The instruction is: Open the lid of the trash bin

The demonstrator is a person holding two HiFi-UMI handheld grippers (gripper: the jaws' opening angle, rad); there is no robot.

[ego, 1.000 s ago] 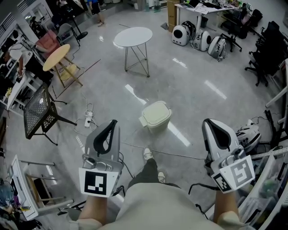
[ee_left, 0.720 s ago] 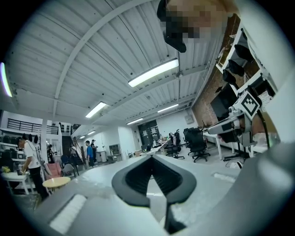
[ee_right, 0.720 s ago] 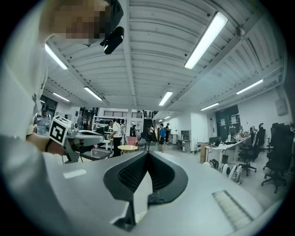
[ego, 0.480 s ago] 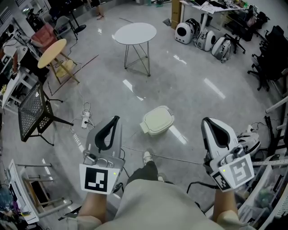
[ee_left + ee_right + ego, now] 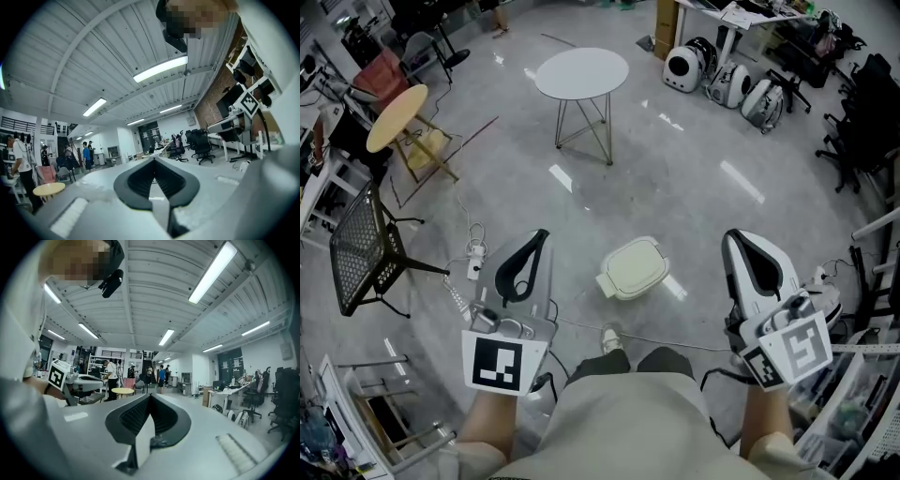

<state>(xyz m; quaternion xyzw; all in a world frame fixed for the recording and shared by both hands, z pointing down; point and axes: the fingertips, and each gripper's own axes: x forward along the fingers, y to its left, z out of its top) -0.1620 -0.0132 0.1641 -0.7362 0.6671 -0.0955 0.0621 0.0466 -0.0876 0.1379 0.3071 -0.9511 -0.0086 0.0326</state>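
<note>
The trash bin (image 5: 633, 268) is seen closed on the floor (image 5: 703, 169), between the left tool (image 5: 538, 236) and the right tool (image 5: 734, 238), touched by neither; both tools' jaws are pressed together on nothing.

grey floor (image 5: 712, 131) under a closed trash bin (image 5: 633, 268), a power strip (image 5: 474, 270), a round table (image 5: 581, 72)

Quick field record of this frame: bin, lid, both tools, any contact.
bin: trash bin stands on the floor, ahead of the person's feet
lid: closed
left tool: shut, empty, held above the floor, apart from the bin
right tool: shut, empty, apart from the bin
contact: none
</note>
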